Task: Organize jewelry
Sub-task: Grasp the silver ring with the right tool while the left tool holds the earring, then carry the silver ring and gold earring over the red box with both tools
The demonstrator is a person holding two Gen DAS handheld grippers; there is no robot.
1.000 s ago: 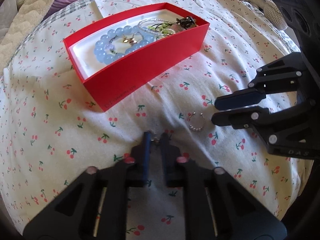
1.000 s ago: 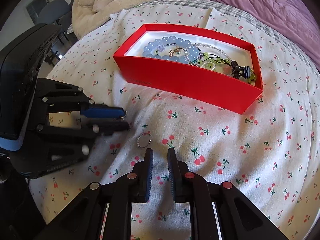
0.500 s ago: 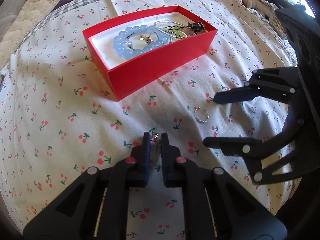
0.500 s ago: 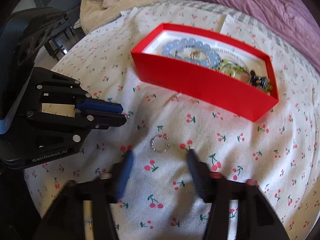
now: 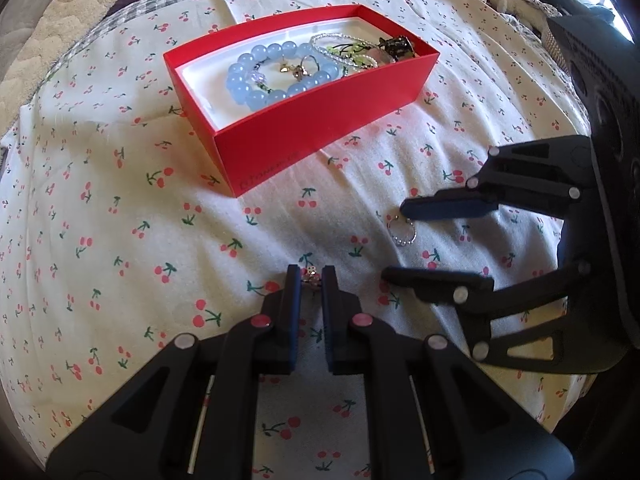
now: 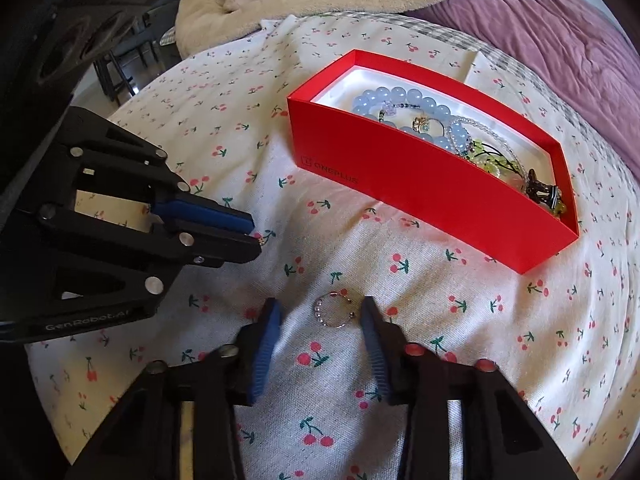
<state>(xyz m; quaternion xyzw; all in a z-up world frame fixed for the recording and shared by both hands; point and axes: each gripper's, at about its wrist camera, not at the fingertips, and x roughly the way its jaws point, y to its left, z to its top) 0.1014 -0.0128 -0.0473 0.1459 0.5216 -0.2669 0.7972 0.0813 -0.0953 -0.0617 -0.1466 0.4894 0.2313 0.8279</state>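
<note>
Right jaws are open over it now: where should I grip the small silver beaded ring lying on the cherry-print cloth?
Come straight down and close across the small silver beaded ring at opposite sides of its band. It lies flat between the right gripper jaws, so its thin hoop offers no taller part.

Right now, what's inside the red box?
Inside the red box lie a blue bead bracelet, a clear bead strand, green beads, small gold pieces and a dark clip. The near wall and the pile hide whatever lies beneath.
</note>
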